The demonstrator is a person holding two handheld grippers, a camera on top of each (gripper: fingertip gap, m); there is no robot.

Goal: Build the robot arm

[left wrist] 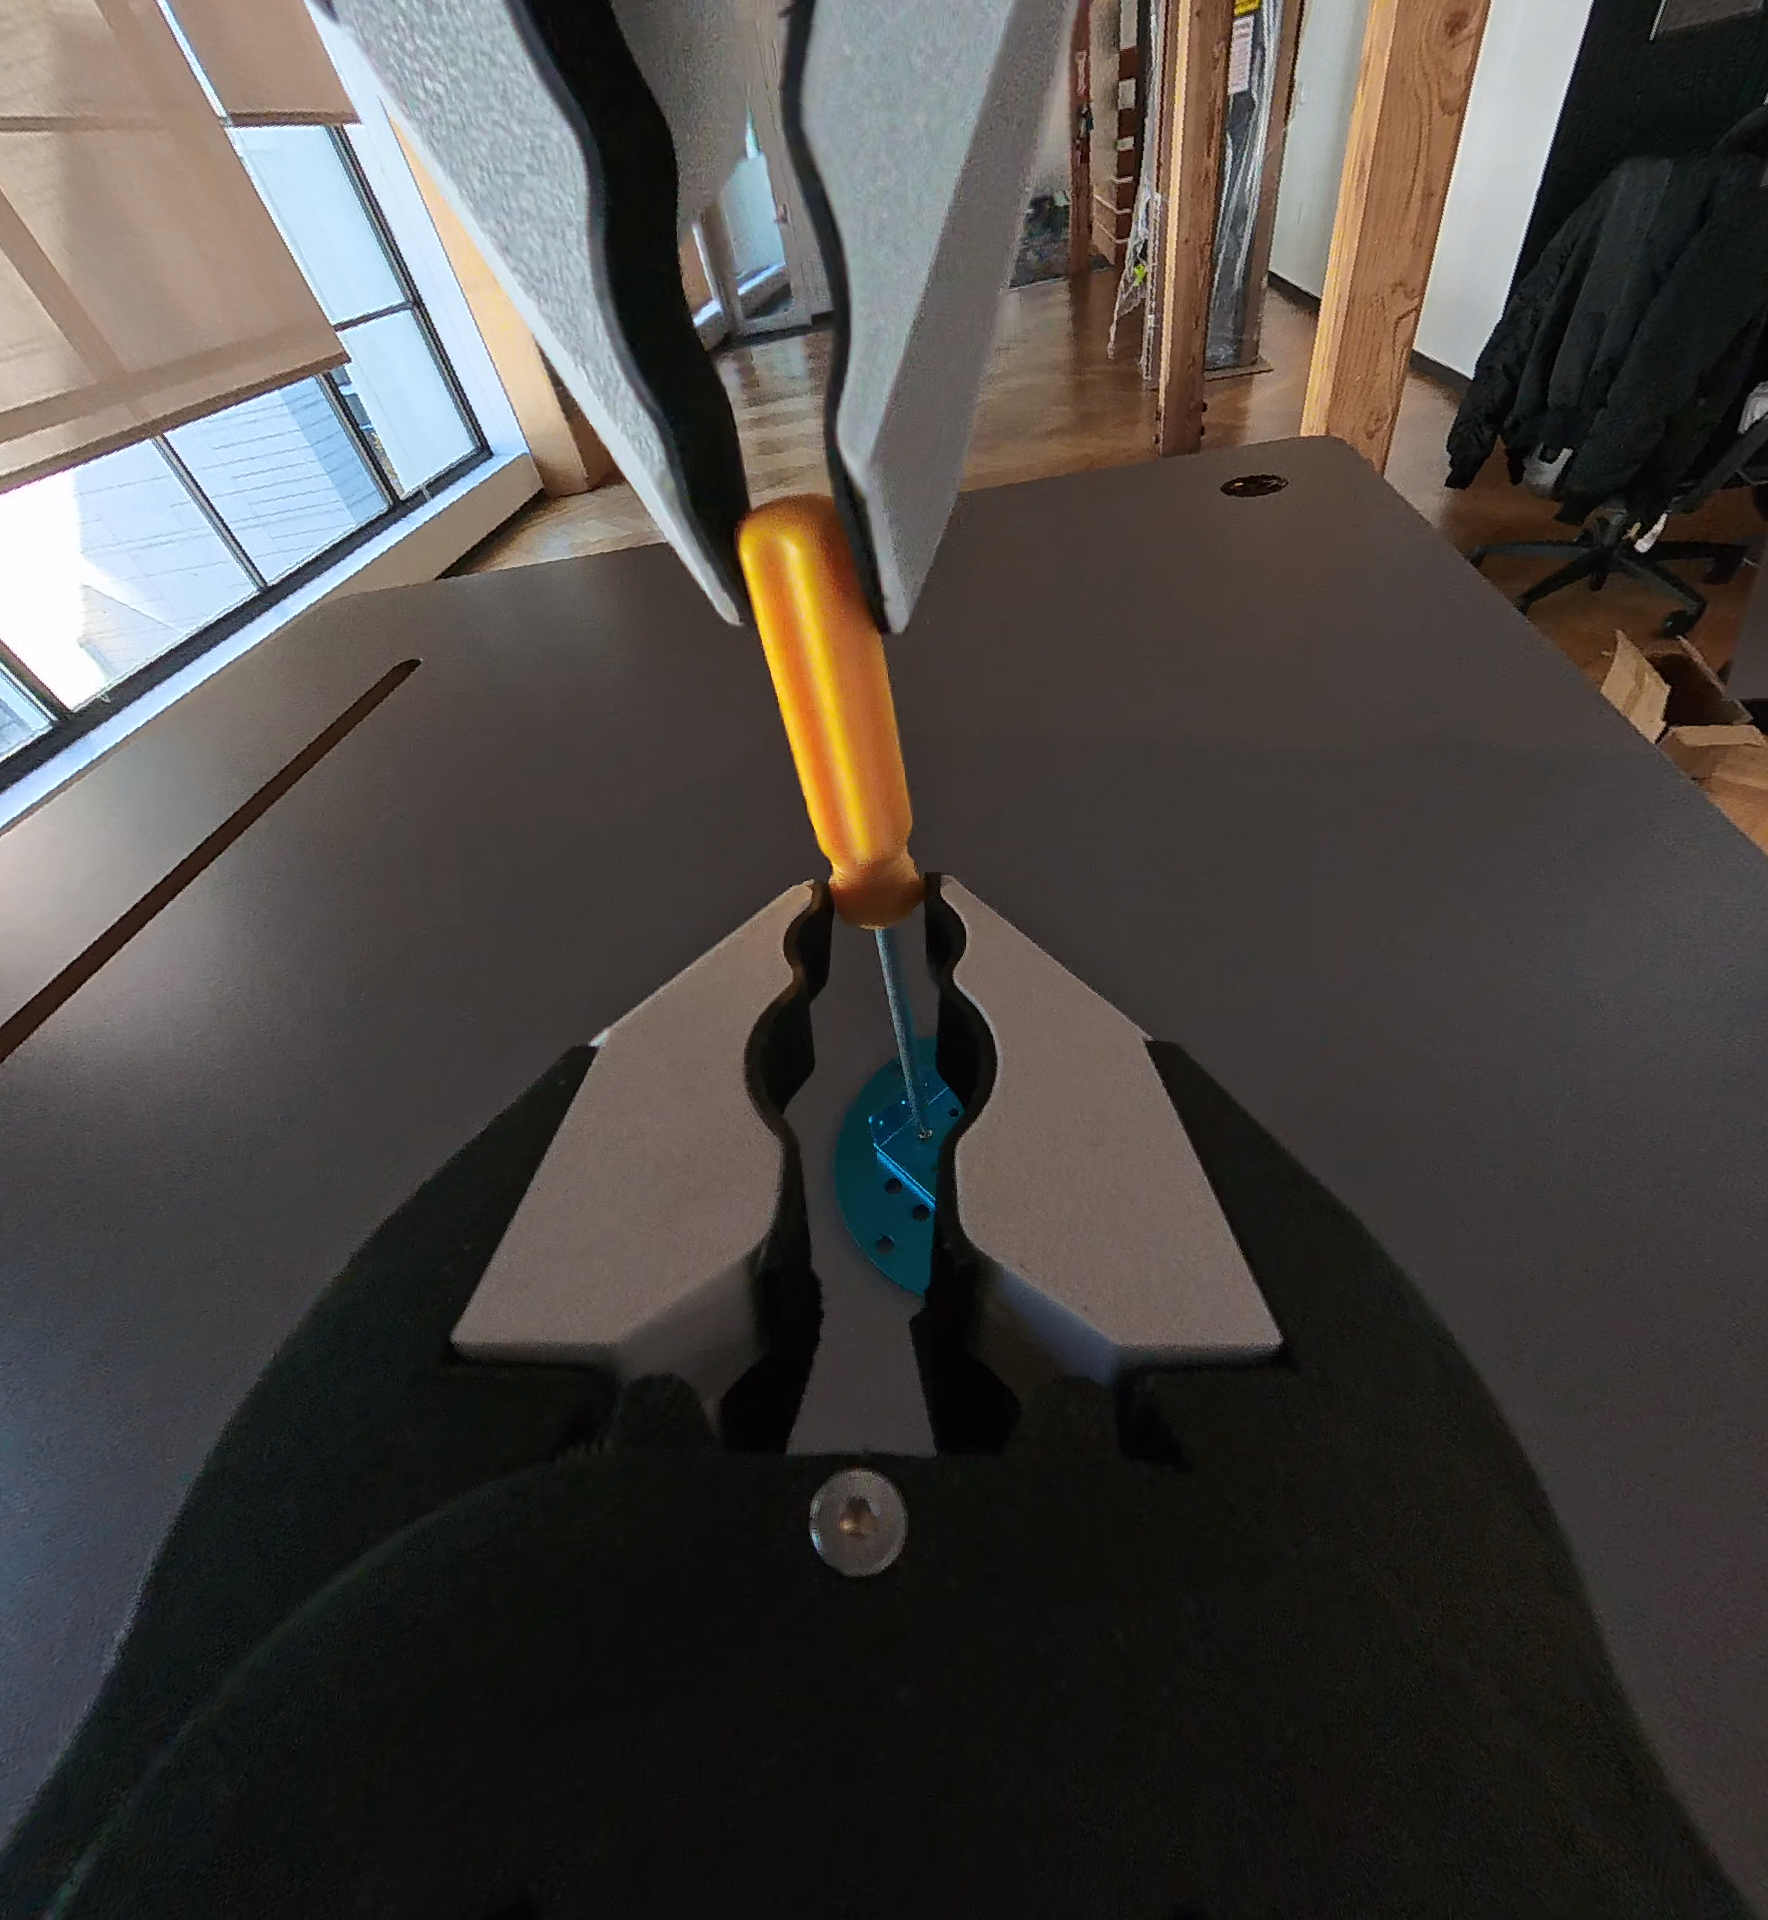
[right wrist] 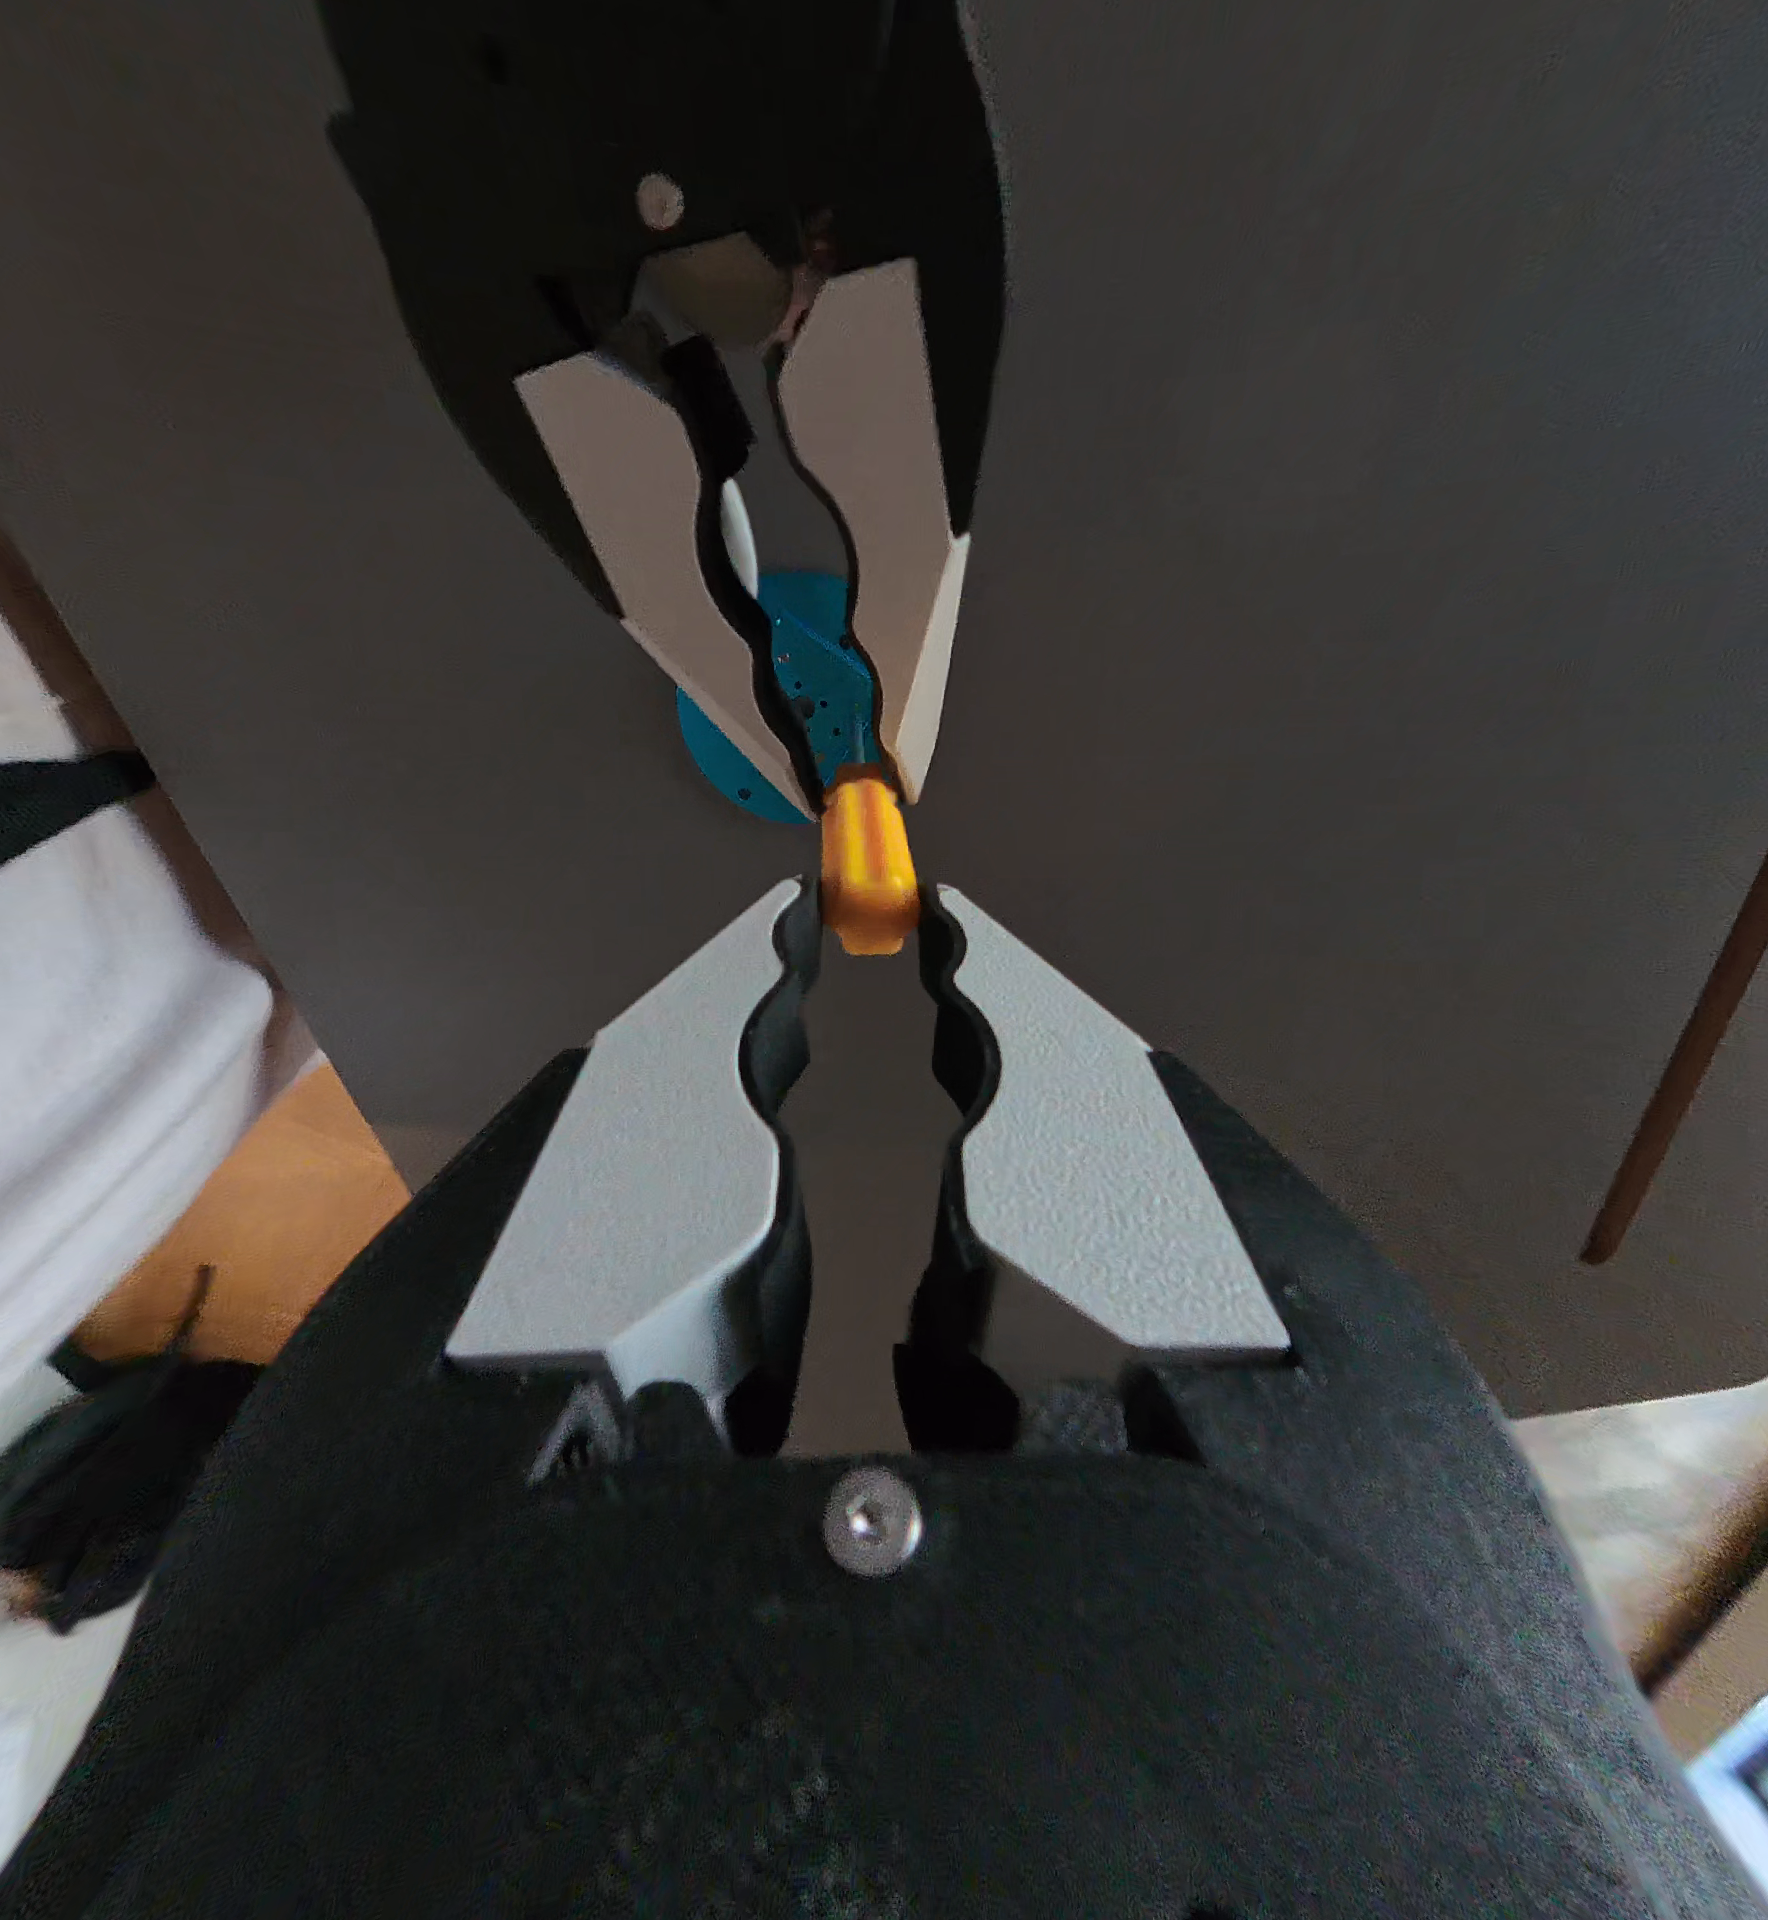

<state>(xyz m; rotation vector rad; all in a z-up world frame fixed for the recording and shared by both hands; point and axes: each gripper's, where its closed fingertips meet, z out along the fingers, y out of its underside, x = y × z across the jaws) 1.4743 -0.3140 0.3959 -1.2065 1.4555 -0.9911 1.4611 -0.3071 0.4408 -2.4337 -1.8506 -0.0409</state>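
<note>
An orange-handled screwdriver (left wrist: 838,717) stands nearly upright on the dark grey table (left wrist: 1275,831). Its thin shaft (left wrist: 901,1029) points down onto a small bracket on a blue round perforated plate (left wrist: 885,1216). My left gripper (left wrist: 875,888) is shut on the handle's lower collar. My right gripper (left wrist: 812,613) comes down from above and is shut on the handle's top end. In the right wrist view my right gripper (right wrist: 866,891) clamps the handle end (right wrist: 864,894), my left gripper (right wrist: 859,800) holds the handle just beyond, and the blue plate (right wrist: 719,753) lies partly hidden under the left fingers (right wrist: 672,582).
A long slot (left wrist: 184,862) cuts the table at the left and a round grommet hole (left wrist: 1254,485) sits at the far edge. Beyond stand wooden posts (left wrist: 1379,208), an office chair with black jackets (left wrist: 1638,343), a cardboard box (left wrist: 1680,717) and windows (left wrist: 132,520). A person in white (right wrist: 49,935) stands beside the table. Some 5 cm of space lies between my two pairs of fingers.
</note>
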